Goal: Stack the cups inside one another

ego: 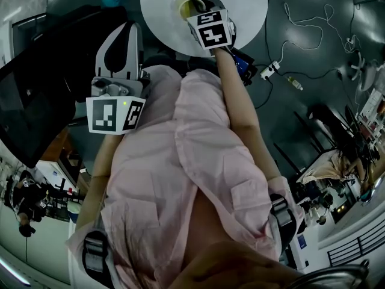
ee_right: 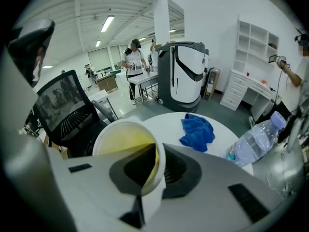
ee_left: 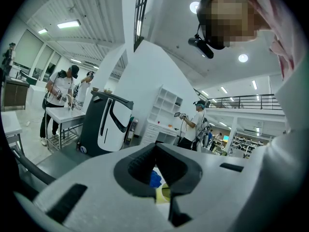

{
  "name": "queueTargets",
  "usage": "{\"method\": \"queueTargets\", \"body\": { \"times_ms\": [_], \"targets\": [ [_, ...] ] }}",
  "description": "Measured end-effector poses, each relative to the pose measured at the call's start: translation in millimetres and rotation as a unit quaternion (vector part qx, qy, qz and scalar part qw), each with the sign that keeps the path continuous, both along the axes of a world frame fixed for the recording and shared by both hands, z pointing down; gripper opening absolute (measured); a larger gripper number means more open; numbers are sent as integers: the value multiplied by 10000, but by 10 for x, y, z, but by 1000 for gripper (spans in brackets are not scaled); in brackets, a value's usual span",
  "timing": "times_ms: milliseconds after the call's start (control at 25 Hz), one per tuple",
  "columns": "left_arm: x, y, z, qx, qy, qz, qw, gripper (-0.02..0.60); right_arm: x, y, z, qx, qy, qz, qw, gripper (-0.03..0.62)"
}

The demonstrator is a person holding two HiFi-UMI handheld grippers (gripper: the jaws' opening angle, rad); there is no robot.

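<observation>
A white cup (ee_right: 120, 146) with a yellow inside hangs tilted over the round white table (ee_right: 224, 127). My right gripper (ee_right: 158, 153) is shut on its rim, one pad inside and one outside. In the head view the same cup (ego: 187, 6) shows at the table's near edge, just beyond the right gripper (ego: 197, 9) and its marker cube. My left gripper (ego: 123, 38) is held near the body, left of the table, with its jaws together and nothing between them. In the left gripper view only slivers of blue and yellow show past the left gripper (ee_left: 157, 151). No second cup is in view.
A crumpled blue cloth (ee_right: 197, 132) lies on the table's far side and a clear plastic bottle (ee_right: 253, 144) lies at its right. A black mesh chair (ee_right: 67, 110) stands left of the table. A white machine (ee_right: 186, 74) and several people are further back.
</observation>
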State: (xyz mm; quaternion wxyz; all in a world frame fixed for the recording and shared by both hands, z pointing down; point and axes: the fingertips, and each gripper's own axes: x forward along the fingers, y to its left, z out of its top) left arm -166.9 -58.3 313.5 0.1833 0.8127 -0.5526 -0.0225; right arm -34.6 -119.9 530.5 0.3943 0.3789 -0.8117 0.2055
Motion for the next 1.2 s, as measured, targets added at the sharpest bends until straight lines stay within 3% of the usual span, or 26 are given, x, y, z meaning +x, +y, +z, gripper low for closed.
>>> {"method": "queueTargets", "body": {
  "times_ms": [960, 1200],
  "targets": [
    [-34, 1, -13, -46, 56, -68, 10000, 17, -94, 105, 373, -338, 453, -270, 9980, 43],
    [-25, -11, -13, -11, 36, -53, 10000, 15, -115, 95, 453, -206, 594, -389, 9973, 43]
  ]
}}
